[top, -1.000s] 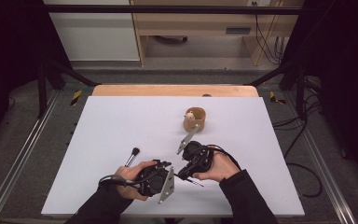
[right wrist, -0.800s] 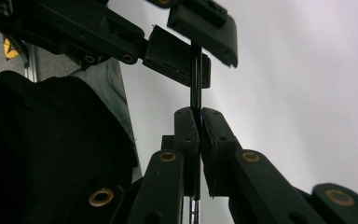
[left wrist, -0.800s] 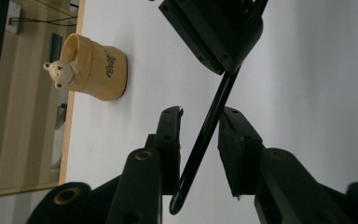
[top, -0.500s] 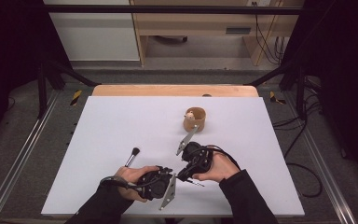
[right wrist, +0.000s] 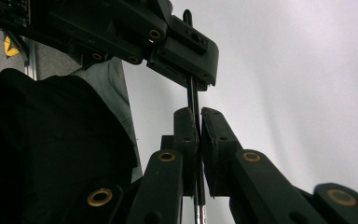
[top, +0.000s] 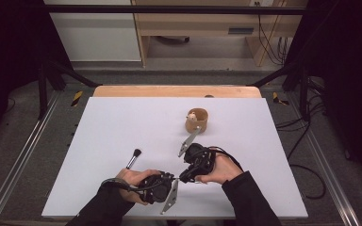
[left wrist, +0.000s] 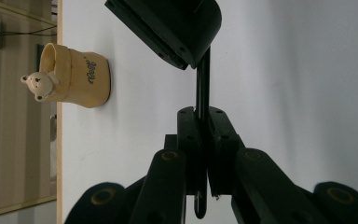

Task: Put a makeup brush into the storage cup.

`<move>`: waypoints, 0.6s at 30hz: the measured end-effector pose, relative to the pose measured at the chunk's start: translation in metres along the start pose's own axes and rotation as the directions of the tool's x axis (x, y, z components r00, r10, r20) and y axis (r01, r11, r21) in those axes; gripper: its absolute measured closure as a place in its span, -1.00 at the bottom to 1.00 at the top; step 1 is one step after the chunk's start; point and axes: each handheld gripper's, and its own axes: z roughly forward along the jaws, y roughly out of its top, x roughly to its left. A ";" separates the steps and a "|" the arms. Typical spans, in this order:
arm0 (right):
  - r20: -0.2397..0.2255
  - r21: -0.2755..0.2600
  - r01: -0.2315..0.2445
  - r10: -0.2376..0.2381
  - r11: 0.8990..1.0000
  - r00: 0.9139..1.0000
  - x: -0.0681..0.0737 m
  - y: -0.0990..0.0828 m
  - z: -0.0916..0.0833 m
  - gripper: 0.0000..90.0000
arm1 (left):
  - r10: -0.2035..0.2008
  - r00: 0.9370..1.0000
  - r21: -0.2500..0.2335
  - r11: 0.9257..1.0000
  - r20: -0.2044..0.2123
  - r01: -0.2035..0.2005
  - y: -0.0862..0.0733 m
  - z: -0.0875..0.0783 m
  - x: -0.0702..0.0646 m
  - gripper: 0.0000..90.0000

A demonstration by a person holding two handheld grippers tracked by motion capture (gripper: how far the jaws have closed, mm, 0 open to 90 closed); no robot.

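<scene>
A thin black rod (left wrist: 203, 81) is pinched by the left hand-held gripper (top: 162, 183), whose jaws have just closed on it, and by the right hand-held gripper (top: 188, 175); it spans between them above the tabletop (top: 122, 122).

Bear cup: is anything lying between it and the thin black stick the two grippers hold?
Nothing visible. The right gripper and the left gripper, whose jaws have just been closing, clamp the stick. Bare white table runs from there to the bear cup. A loose brush lies off to the left.
</scene>
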 end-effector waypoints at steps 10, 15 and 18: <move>0.113 -0.125 0.013 0.001 0.992 0.994 -0.003 -0.008 -0.021 0.69 | -0.093 0.996 0.008 0.996 -0.004 0.093 -0.012 -0.001 0.005 0.88; 0.197 -0.291 -0.001 0.061 0.957 0.978 -0.007 -0.018 -0.039 0.50 | -0.146 0.989 0.023 0.989 0.000 0.146 -0.018 0.001 0.005 0.88; 0.234 -0.357 -0.008 0.098 0.934 0.967 -0.009 -0.023 -0.047 0.40 | -0.179 0.984 0.027 0.984 0.009 0.178 -0.020 0.003 0.005 0.88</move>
